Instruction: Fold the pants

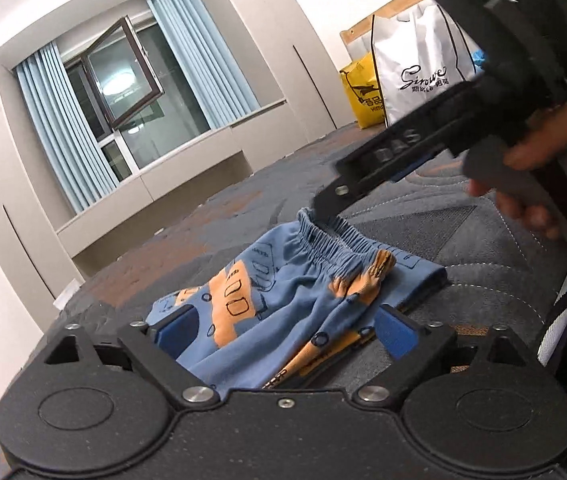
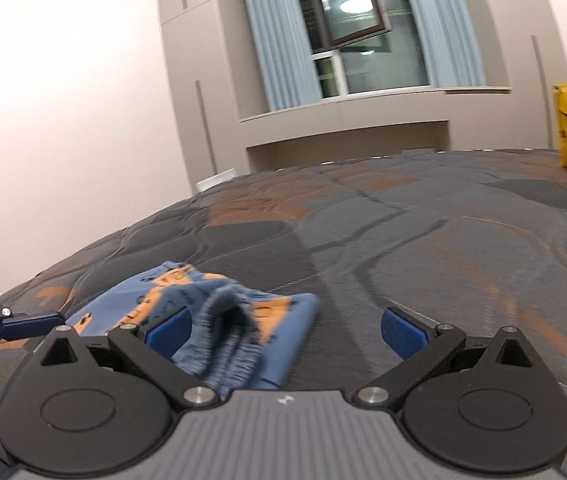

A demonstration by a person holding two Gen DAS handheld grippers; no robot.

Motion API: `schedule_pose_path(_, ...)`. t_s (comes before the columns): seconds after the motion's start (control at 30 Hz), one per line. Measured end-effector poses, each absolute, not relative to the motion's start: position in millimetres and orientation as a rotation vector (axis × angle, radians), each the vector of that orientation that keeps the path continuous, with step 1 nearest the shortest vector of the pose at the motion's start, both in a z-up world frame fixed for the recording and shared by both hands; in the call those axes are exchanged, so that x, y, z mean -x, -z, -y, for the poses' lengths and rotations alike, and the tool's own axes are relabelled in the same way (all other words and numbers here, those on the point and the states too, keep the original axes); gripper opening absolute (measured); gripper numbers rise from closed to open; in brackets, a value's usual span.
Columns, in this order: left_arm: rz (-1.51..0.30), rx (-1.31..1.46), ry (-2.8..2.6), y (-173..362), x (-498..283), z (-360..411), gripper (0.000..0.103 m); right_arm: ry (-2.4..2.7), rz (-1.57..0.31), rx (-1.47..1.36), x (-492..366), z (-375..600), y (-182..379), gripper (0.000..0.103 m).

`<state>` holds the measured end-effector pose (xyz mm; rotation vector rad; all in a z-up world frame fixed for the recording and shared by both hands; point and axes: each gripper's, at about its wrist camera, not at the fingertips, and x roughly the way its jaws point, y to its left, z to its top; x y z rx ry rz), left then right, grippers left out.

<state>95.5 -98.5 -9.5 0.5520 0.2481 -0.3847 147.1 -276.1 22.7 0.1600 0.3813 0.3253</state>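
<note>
Pants (image 1: 283,312): blue, orange print, lying bunched on grey quilted mattress (image 1: 483,280).
Left gripper (image 1: 283,332): pointing slightly downward, jaws standing spread wide, blue pads (image 1: 397,336) flanking near edge of fabric, not pressing it.
Right gripper (image 2: 287,332): angling slightly downward, jaws standing wide apart; elastic waistband (image 2: 231,336) sitting just inside left pad, unpinched.
Person's hand (image 1: 543,160): wrapping right gripper's handle, tip reaching down to waistband.
</note>
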Motion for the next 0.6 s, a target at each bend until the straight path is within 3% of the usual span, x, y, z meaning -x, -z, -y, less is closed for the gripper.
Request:
schedule_pose_path(0.17,-0.256,-0.520,0.414,4.2,-97.4,95.7,0.079,-0.373,-0.416,-0.207,-164.7,258.7,-25.0,0.099)
schedule_pose_path(0.3,-0.294,-0.503,0.442,4.5,-101.5,95.3,0.059,-0.382,-0.441,-0.250,-171.6,256.9,-22.9,0.078)
schedule_pose_path(0.37,-0.336,-0.479,0.451,5.4,-107.0,94.0,0.055,-0.388,-0.455,-0.270,-172.2,258.3,-19.9,0.068)
schedule_pose_path(0.43,-0.364,-0.432,0.462,2.9,-113.2,90.1,0.050,-0.384,-0.466,-0.280,-173.3,257.9,-17.1,0.045)
schedule_pose_path(0.47,-0.380,-0.403,0.474,1.1,-116.1,87.6,0.047,-0.375,-0.471,-0.286,-173.7,258.2,-15.6,0.040)
schedule_pose_path(0.53,-0.415,-0.358,0.496,-1.0,-122.0,83.1,0.026,-0.369,-0.480,-0.301,-176.9,259.1,-13.0,0.029)
schedule_pose_path(0.6,-0.433,-0.336,0.502,-1.9,-126.6,80.1,0.013,-0.364,-0.470,-0.312,-173.8,261.1,-13.9,0.020)
